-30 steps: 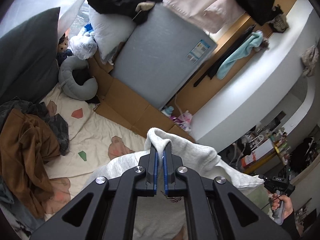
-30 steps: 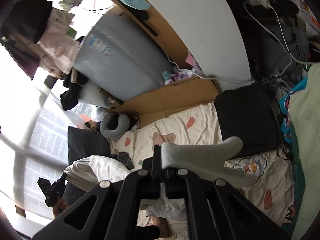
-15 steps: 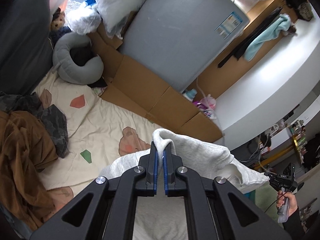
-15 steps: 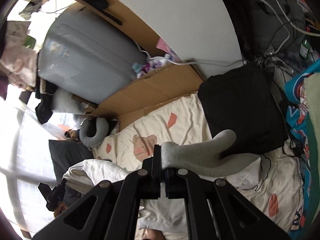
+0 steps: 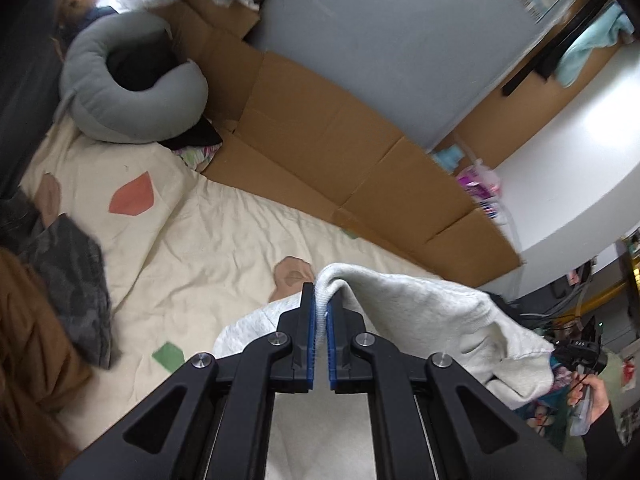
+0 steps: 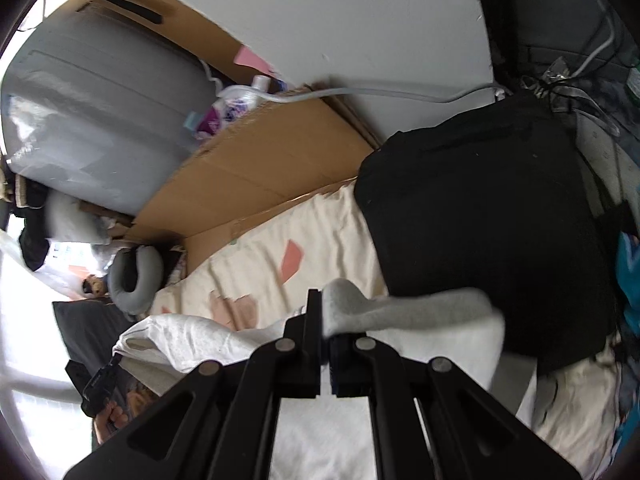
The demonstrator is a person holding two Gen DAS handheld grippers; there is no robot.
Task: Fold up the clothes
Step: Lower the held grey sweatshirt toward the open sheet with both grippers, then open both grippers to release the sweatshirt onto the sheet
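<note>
While both tools are lifted above the bed, the left gripper [image 5: 320, 312] is closed tight on a folded edge of the pale grey sweatshirt [image 5: 432, 320], with the cloth pinched between its blue pads [image 5: 308, 340]. The right gripper [image 6: 325, 320] is also clamped on this garment, holding a thick grey ribbed part [image 6: 400, 306] that looks like a cuff or hem. The sweatshirt hangs stretched between the two grippers; its outside is a heathered light grey and its inside is a whiter fleece. Below it lies the cream bedsheet [image 5: 200, 248] with pink, green and tan patches. On the left side of the sheet sit a brown garment [image 5: 28, 352] and a dark camouflage one [image 5: 76, 280]. A black cushion [image 6: 480, 220] rests on the right side. Farther away, flattened cardboard [image 5: 320, 152] leans along the bed edge, beside a grey U-shaped pillow [image 5: 132, 92].
</note>
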